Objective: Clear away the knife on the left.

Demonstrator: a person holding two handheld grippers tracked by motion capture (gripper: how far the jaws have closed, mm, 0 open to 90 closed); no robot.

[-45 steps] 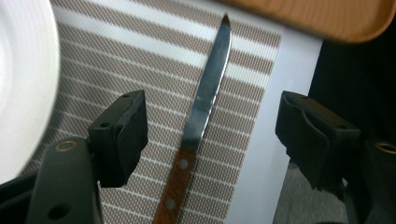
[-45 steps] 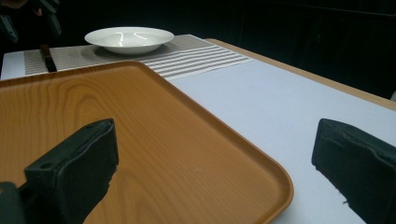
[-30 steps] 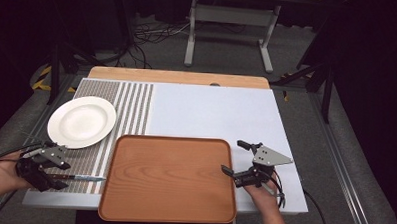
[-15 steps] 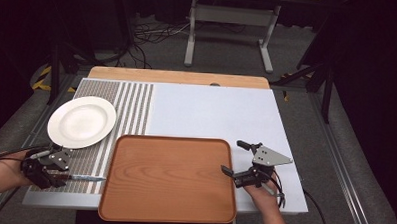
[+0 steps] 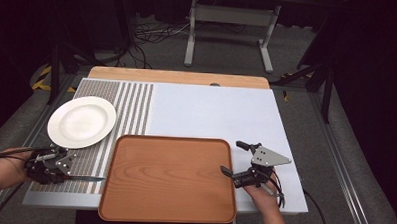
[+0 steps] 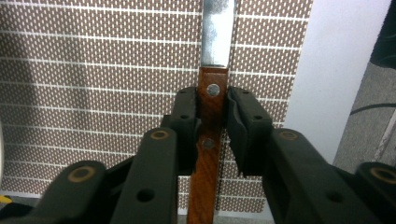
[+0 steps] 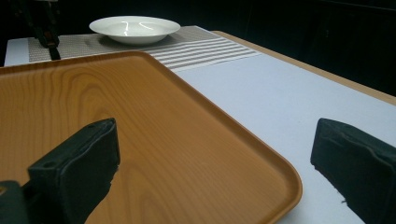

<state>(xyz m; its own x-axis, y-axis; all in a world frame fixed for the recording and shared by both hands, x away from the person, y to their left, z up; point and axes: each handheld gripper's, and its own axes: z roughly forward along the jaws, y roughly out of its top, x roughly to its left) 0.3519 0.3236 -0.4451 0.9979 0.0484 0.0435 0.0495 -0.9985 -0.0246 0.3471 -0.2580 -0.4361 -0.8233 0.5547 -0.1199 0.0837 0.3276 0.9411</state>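
My left gripper (image 5: 59,168) sits low at the near left corner of the table, and its jaws have just been closing in on a wooden-handled knife (image 6: 211,116). In the left gripper view the two black pads are right against the sides of the riveted brown handle — I'd call that clamped on, with the handle running straight up between them and the steel blade sticking out past the tips. The knife lies flat on the brown woven placemat (image 6: 93,70), and from the high view its blade (image 5: 86,178) points toward the wooden tray (image 5: 169,178), tip just short of the tray's left rim.

My right gripper (image 5: 237,168) is at the tray's right edge, jaws spread wide with nothing pinched. In the right gripper view one jaw hangs over the tray's wood-grain floor and the other over the pale tablecloth (image 7: 261,88) outside it — the rounded near corner of the tray rim sits between them, and I can't tell if either pad touches it.

The white plate (image 5: 82,121) rests on the striped part of the placemat, well back from the knife, close to the tray's far left corner but not touching it.
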